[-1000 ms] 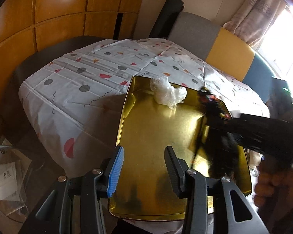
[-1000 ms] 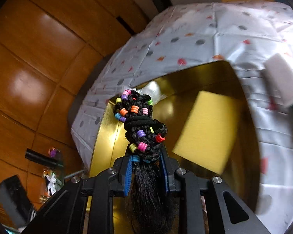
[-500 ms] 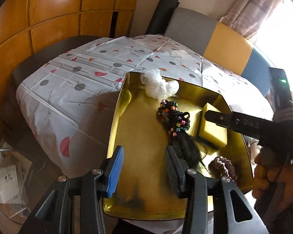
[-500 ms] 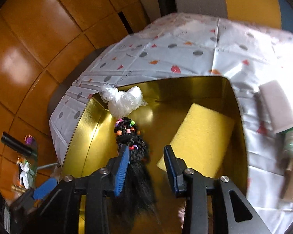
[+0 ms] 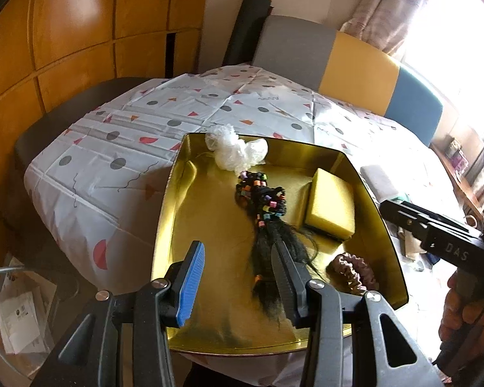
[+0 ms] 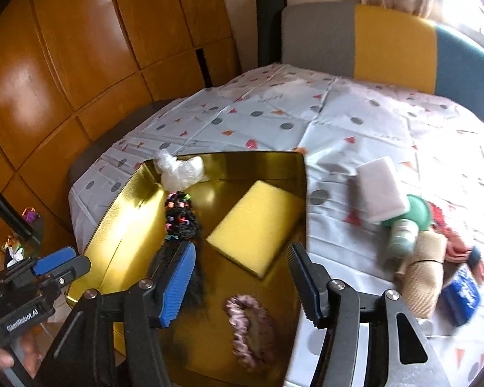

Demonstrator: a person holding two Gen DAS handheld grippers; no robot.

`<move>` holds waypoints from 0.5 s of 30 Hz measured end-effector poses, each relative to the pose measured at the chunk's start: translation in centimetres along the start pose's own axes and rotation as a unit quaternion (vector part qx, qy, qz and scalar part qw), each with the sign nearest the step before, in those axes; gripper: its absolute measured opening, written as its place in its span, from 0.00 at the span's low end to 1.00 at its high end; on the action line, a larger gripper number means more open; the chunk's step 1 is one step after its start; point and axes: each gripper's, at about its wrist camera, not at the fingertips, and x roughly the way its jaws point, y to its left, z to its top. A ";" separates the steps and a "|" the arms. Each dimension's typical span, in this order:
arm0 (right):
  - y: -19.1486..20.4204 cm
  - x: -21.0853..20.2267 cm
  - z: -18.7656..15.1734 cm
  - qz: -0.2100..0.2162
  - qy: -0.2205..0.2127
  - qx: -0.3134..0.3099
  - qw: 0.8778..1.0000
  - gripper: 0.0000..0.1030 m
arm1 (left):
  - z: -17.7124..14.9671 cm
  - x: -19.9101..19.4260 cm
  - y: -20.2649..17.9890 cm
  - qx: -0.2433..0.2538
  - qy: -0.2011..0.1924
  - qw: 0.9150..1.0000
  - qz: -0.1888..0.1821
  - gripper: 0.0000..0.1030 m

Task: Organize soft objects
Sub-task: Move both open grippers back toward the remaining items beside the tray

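Released beaded braid (image 5: pixel 264 206) now lying in gold tray (image 5: pixel 177 200), right gripper (image 6: pixel 242 277) jaws apart

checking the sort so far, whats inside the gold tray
Inside the gold tray: clear plastic wad, beaded black hairpiece, yellow sponge, pink scrunchie. Its near end is hidden by the hand-held grippers.

surface: table under white cloth (image 6: pixel 274 119) with dots and triangles | on it: gold tray (image 6: pixel 267 161), near left | just right of tray: grey-white sponge (image 6: pixel 379 190), green bottle (image 6: pixel 403 232), beige roll (image 6: pixel 426 277), blue pack (image 6: pixel 461 293), reddish fabric (image 6: pixel 451 229)
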 end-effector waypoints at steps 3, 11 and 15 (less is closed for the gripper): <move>-0.9 -1.1 -0.3 -0.013 -0.011 0.000 1.000 0.59 | -0.1 -0.2 -0.8 0.012 -0.001 1.000 0.000 0.42; -5.2 -3.7 -1.1 -0.056 -0.032 0.019 0.998 0.66 | -0.3 -0.1 -2.8 0.038 0.005 0.999 -0.002 0.42; -8.6 -5.1 -1.5 -0.087 -0.040 0.041 0.995 0.67 | -0.3 0.0 -3.9 0.055 0.009 0.998 -0.005 0.42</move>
